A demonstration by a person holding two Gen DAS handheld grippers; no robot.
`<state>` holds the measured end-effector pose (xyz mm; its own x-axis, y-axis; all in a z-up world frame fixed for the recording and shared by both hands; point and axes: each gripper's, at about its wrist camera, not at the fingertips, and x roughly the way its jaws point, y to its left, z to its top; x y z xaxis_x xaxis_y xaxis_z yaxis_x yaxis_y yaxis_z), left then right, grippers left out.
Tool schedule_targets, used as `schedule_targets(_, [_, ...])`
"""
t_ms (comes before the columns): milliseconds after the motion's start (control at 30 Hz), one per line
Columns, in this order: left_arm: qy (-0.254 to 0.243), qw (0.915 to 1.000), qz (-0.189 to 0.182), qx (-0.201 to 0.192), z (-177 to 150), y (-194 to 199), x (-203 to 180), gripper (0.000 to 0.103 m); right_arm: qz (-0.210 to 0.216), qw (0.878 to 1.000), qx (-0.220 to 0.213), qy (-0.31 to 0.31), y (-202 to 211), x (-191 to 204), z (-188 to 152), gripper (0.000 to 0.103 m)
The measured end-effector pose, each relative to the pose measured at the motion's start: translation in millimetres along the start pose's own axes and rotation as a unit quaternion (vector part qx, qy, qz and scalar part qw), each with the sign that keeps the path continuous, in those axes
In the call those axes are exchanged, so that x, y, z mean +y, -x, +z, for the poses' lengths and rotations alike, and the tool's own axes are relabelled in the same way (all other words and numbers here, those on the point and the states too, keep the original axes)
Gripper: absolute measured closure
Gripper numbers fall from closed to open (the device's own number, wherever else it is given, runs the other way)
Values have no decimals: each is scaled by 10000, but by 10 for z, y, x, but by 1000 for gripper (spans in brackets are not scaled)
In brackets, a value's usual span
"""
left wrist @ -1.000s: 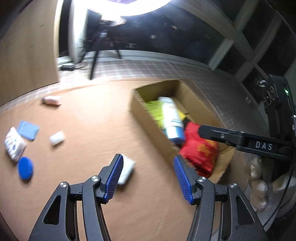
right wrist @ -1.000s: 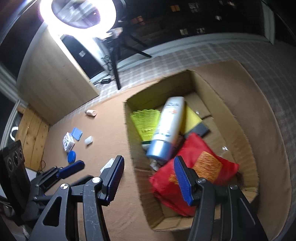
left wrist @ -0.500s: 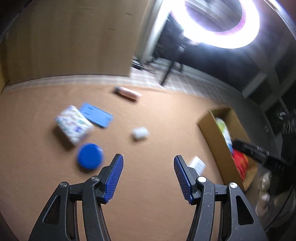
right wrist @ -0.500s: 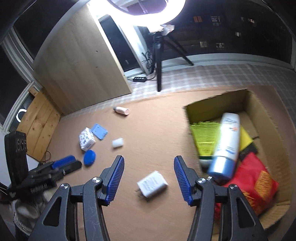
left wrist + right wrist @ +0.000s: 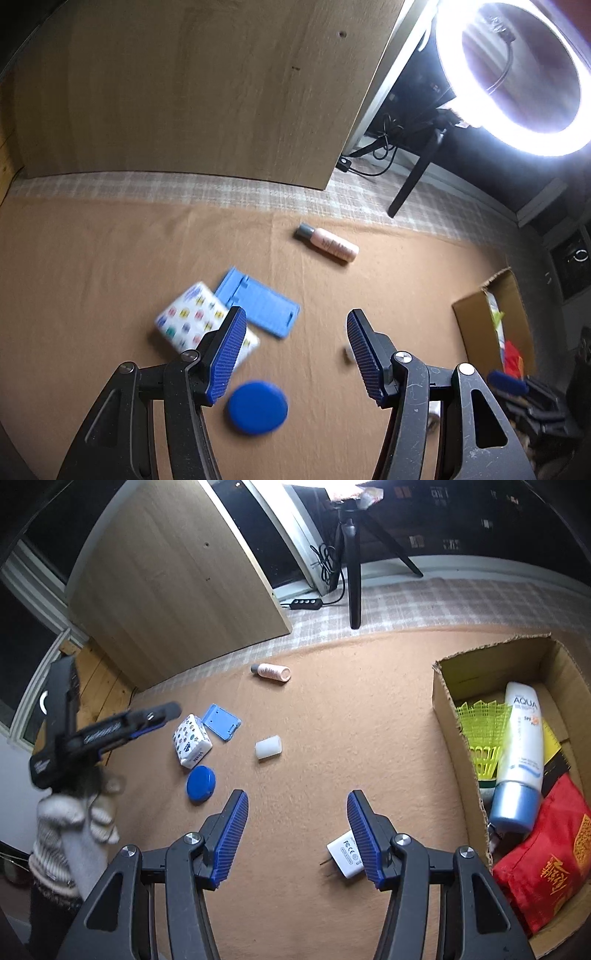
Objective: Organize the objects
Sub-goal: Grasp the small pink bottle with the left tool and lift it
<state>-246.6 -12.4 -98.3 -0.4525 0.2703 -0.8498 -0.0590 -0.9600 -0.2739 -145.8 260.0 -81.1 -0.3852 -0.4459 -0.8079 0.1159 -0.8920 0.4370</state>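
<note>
Hovering left hand-held gripper (image 5: 295,350) open, empty, above blue lid (image 5: 257,407), right hand-held gripper (image 5: 297,830) open, empty, beside charger (image 5: 345,854), box (image 5: 458,746) right.

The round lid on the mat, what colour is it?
The round lid is solid blue, sharpest in the right wrist view.

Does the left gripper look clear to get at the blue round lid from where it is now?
Probably yes. The left gripper is open and empty, and the blue round lid lies flat on the brown mat just below its fingertips. The patterned tissue pack lies close beside it but doesn't cover it.
</note>
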Motion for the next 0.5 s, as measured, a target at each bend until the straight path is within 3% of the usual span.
schedule_targets(500, [-350, 9991, 166, 176, 793, -1070, -609, 43, -74, 9995, 197, -238, 116, -328, -184, 51])
